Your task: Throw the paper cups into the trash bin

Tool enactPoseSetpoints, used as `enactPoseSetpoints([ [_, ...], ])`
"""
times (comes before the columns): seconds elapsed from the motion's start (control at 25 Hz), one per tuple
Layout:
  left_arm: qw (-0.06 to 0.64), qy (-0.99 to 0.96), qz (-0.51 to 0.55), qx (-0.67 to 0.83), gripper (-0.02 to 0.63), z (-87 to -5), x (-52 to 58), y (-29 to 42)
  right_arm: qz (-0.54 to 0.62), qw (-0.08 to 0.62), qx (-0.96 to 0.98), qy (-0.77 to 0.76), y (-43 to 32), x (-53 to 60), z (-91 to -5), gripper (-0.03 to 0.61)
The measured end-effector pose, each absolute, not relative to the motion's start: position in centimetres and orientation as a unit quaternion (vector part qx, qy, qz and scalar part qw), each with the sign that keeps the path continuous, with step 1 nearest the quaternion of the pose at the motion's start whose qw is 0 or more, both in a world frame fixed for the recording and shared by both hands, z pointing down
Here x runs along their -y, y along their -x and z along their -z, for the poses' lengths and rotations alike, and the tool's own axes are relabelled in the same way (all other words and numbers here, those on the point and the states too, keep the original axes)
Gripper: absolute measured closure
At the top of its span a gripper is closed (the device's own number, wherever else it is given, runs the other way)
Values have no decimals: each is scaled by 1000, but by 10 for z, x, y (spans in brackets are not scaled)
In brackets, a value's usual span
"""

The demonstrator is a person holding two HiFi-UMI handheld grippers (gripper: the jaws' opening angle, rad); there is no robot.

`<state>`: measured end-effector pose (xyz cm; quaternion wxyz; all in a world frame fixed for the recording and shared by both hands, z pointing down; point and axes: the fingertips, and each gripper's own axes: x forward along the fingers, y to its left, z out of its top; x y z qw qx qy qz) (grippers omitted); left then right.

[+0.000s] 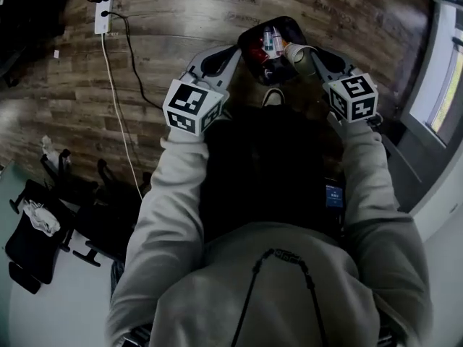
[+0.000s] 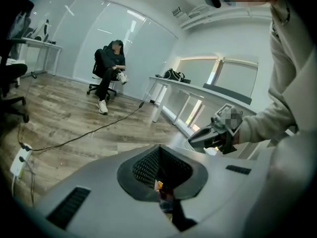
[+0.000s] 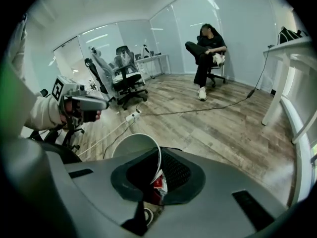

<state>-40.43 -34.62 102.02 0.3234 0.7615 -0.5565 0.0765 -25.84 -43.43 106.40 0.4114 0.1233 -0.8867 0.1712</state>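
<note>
A white paper cup [image 1: 298,55] hangs tilted over the black trash bin [image 1: 246,45], which has bottles and wrappers inside. My right gripper [image 1: 309,58] is shut on the cup's rim. In the right gripper view the cup's [image 3: 133,145] wall is pinched between the pads, its mouth facing left. My left gripper [image 1: 217,58] hovers at the bin's left edge, jaws together and holding nothing. The left gripper view looks past its jaws [image 2: 159,155] down at the bin's contents. That view also shows the right gripper [image 2: 210,135] across from it.
A white power strip [image 1: 103,13] and its cable [image 1: 119,129] lie on the wooden floor. Black office chairs [image 1: 43,223] stand at the left. A person [image 3: 205,46] sits on a chair across the room. A white desk [image 2: 198,90] runs along the window wall.
</note>
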Motion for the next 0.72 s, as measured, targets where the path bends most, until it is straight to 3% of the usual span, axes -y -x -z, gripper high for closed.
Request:
enactPoseSetpoints([
  [0.28, 368, -709, -73, 598, 618, -1109, 323, 425, -178, 444, 872, -105, 262, 421, -1174, 538],
  [0.68, 363, -702, -58, 610, 618, -1113, 322, 409, -193, 443, 870, -95, 268, 414, -1211, 537],
  [0.72, 364, -703, -59, 609, 618, -1113, 321, 408, -199, 441, 870, -94, 268, 413, -1210, 483],
])
